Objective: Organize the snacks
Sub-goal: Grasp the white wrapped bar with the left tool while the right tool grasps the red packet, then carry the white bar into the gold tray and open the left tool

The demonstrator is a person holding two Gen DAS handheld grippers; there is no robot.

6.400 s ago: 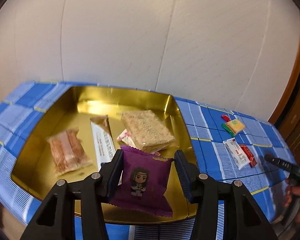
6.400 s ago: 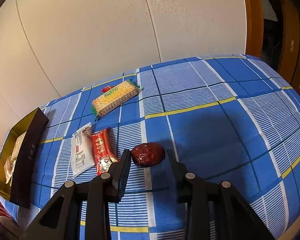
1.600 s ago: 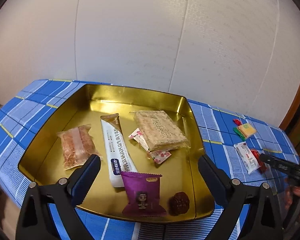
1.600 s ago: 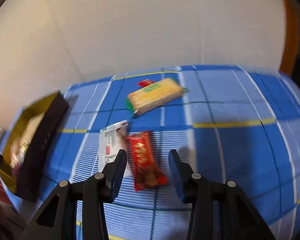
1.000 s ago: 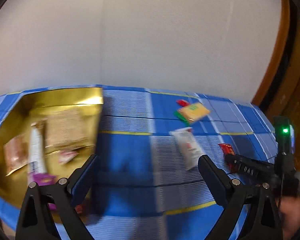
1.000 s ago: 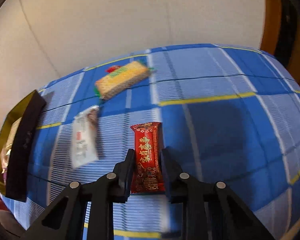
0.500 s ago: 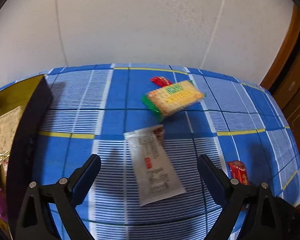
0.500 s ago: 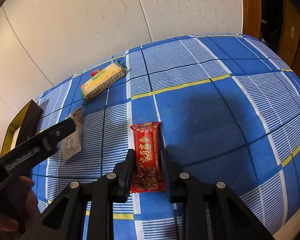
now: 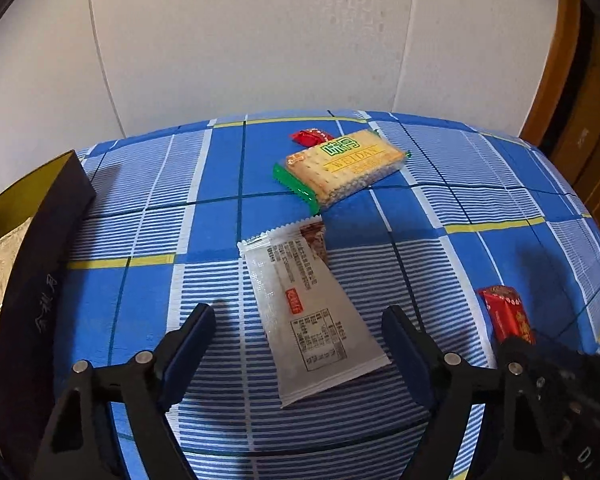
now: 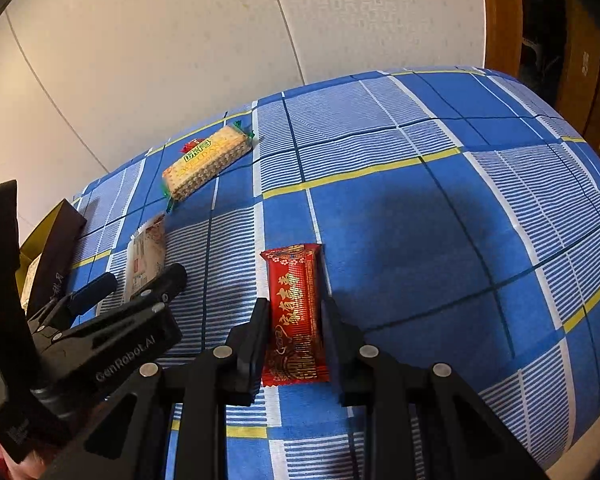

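My left gripper [image 9: 298, 324] is wide open, its fingers either side of a silver snack packet [image 9: 306, 308] lying on the blue checked cloth. My right gripper [image 10: 294, 314] is shut on a red snack bar [image 10: 296, 312], which also shows at the right in the left wrist view [image 9: 506, 314]. A green-edged cracker pack [image 9: 342, 166] and a small red candy [image 9: 310, 137] lie farther back. The left gripper [image 10: 136, 284] shows in the right wrist view over the silver packet [image 10: 144, 256].
The gold tray with dark outer wall [image 9: 40, 248] holding snacks sits at the left, also in the right wrist view [image 10: 56, 248]. A white wall runs behind the table. A wooden door frame [image 9: 568, 80] stands at the right. The cloth's right edge drops off.
My left gripper has swung from the tray to the loose snacks and come down around the silver packet. My right gripper closed on the red bar about a second ago and still holds it.
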